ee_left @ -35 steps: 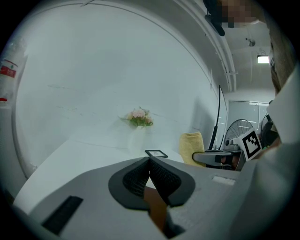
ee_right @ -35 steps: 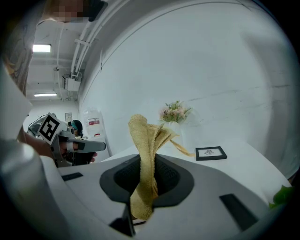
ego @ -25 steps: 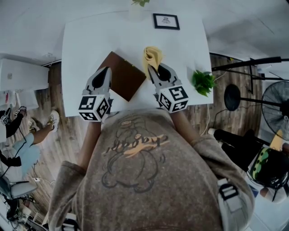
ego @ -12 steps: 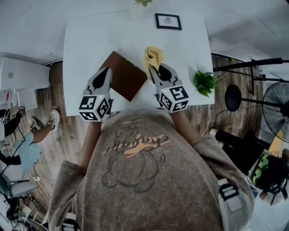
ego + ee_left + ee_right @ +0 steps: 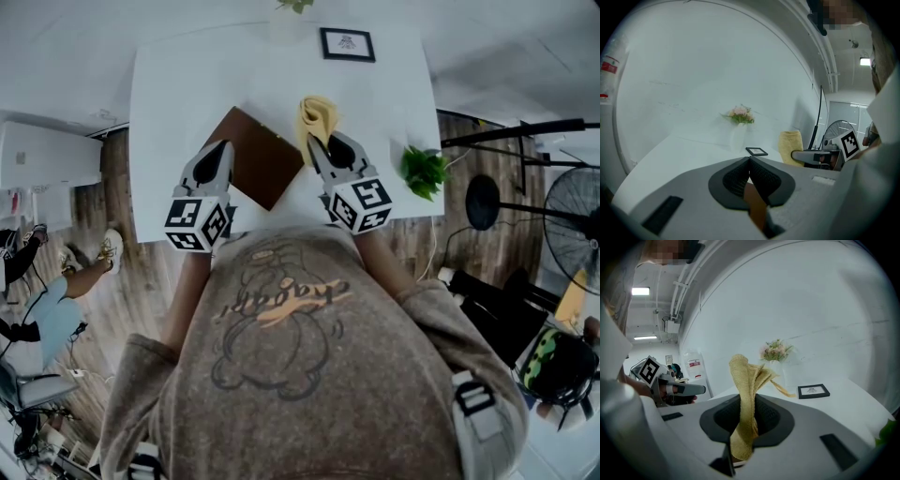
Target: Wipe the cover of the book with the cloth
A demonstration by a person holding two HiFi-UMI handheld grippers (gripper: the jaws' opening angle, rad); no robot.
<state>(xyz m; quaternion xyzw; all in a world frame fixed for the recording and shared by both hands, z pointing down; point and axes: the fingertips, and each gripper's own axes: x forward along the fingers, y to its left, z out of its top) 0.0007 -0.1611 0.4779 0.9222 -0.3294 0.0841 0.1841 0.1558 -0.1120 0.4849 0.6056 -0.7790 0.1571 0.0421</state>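
Yellow cloth (image 5: 742,380) stands upright, clamped between the closed jaws of the right gripper (image 5: 316,142). It is held above the white table (image 5: 178,94), just right of the brown book (image 5: 255,157). The book lies flat towards the table's near edge. The left gripper (image 5: 750,161) has its jaws together on nothing, tips at the book's left edge. Print on the framed card (image 5: 346,44) at the far edge is too small to read.

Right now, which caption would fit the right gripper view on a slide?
Right gripper clamps the yellow cloth upright; framed card and flowers behind.
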